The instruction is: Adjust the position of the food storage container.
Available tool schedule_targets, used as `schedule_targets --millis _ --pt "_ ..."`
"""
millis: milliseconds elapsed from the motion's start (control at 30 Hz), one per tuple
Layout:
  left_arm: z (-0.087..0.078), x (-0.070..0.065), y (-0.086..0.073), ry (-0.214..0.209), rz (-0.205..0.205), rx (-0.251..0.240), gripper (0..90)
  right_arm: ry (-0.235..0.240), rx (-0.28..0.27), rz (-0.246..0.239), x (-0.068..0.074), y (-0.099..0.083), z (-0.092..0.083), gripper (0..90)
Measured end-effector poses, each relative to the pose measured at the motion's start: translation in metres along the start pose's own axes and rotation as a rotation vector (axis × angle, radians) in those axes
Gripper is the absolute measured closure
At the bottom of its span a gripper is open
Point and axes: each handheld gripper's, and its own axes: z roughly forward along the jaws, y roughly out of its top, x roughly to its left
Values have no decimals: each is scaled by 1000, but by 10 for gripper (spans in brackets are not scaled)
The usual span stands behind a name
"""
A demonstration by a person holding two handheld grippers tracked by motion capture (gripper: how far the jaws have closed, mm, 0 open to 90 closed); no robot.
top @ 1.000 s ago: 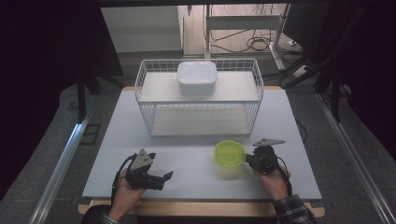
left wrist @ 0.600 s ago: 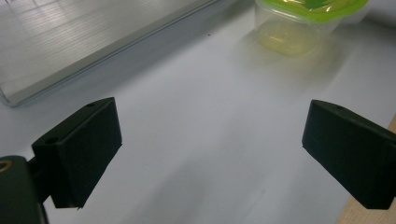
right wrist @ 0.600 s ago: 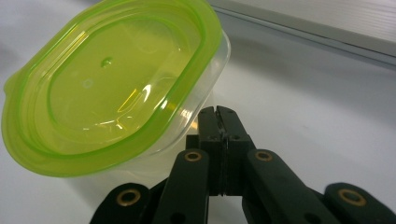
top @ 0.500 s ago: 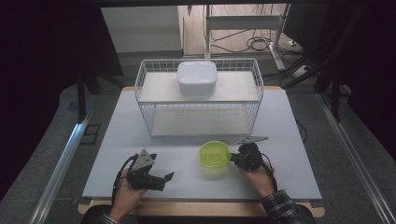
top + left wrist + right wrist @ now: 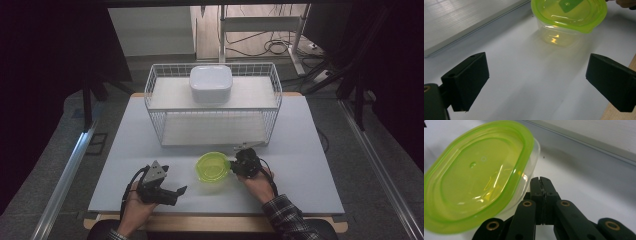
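My right gripper (image 5: 541, 181) is clenched, jaws pressed together against the side of the green-lidded container (image 5: 212, 166); whether it pinches the rim I cannot tell. The container sits on the table (image 5: 310, 150) just in front of the wire basket (image 5: 272, 107), slightly tilted, its long axis running toward the basket. My left gripper (image 5: 170, 192) rests released, near the container's left, bare tabletop between them. A white lidded box (image 5: 210, 84) sits on the basket's top shelf.

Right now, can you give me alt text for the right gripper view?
The right gripper, its black fingers shut together, presses against the side of a clear container with a lime-green lid, which sits tilted on the white table. A pale ledge crosses the upper right.
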Motion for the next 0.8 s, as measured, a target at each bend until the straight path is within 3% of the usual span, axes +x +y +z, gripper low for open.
schedule_targets --millis 200,433,600,800 --pt "0 0 0 -2 -2 4 44 -27 -6 -26 -4 1 -2 869" --pt "-1 0 0 -3 -2 12 47 -86 -41 -44 -11 1 -25 783" --pt "-3 0 0 2 -1 27 51 -138 -48 -93 -8 -4 -44 640" --pt "-9 1 -2 13 -5 26 52 -142 -62 -123 -5 -12 -63 349"
